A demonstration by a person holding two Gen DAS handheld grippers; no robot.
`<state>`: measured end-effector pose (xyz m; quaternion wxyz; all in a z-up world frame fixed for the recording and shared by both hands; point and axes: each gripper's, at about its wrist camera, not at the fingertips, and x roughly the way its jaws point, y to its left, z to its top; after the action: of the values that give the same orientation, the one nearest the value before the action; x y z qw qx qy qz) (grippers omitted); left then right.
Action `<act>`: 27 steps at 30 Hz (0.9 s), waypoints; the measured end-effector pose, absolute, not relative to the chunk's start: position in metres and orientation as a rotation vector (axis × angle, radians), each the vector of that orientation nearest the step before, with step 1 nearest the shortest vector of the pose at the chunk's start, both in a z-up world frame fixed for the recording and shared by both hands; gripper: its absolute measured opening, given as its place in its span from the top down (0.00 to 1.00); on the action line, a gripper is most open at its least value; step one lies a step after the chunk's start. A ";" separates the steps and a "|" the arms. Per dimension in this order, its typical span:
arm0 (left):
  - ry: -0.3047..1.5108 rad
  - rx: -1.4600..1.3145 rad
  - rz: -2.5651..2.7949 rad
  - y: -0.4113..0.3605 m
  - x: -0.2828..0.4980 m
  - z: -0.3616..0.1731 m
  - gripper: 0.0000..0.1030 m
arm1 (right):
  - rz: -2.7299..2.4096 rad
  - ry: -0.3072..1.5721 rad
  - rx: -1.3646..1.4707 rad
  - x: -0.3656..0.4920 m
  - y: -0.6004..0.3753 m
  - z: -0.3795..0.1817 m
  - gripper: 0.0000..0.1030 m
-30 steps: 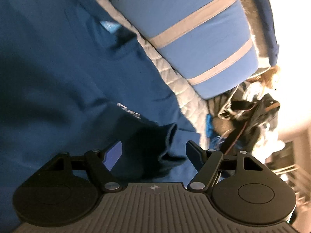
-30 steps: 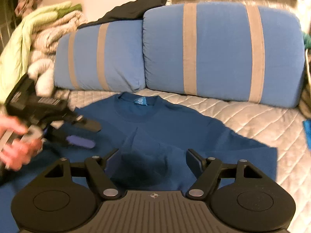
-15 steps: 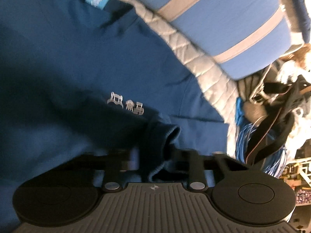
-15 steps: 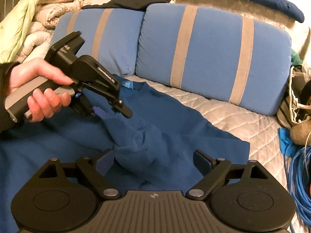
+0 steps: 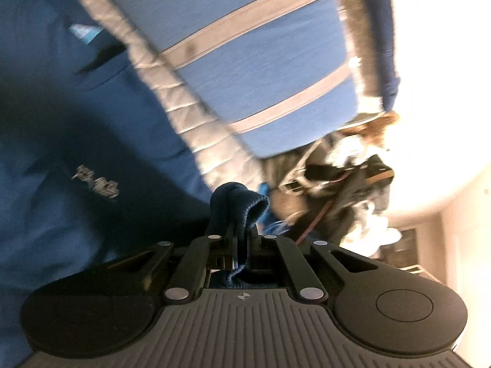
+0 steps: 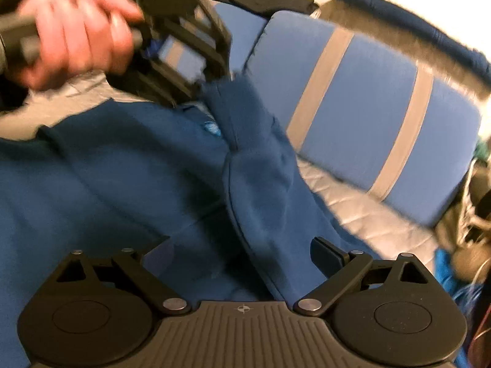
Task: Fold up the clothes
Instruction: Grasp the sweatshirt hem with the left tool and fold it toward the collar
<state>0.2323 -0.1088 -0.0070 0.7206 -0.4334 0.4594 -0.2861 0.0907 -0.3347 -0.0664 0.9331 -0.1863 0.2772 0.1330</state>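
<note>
Left gripper point(image 5: 237, 239) clenches the blue sweatshirt's point(image 6: 107, 178) sleeve cuff point(image 5: 242, 202), lifted at upper left of the right view. Right gripper point(image 6: 242, 254) is opening, sleeve fabric lying untouched between its jaws. The shallow pinch could let the cuff slip out.

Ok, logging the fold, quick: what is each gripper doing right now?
Left gripper: shut on the sweatshirt cuff.
Right gripper: jaws opening, pads clear of the sleeve that runs between them.

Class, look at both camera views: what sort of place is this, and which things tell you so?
Probably a home bedroom or living room: a quilted cover backed by blue striped cushions, a blue sweatshirt spread on it, and clutter at one end.
</note>
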 end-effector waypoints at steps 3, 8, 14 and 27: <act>0.965 -0.967 -0.681 -0.106 0.231 0.011 0.95 | 0.170 0.523 -0.474 0.100 -0.336 -0.078 0.09; 0.879 -0.969 -0.722 -0.080 0.226 0.039 0.95 | -0.034 0.492 -0.498 0.115 -0.364 -0.101 0.10; 0.815 -0.986 -0.697 -0.041 0.221 0.059 0.96 | -0.119 0.560 -0.300 0.136 -0.408 -0.108 0.13; 0.762 -0.949 -0.548 0.050 0.208 0.060 0.96 | -0.011 0.627 -0.263 0.145 -0.407 -0.109 0.19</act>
<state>0.2081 0.0505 0.0596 0.7853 -0.4401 0.3535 -0.2543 0.1446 -0.4075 -0.1094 0.9428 -0.1292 0.3074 -0.0055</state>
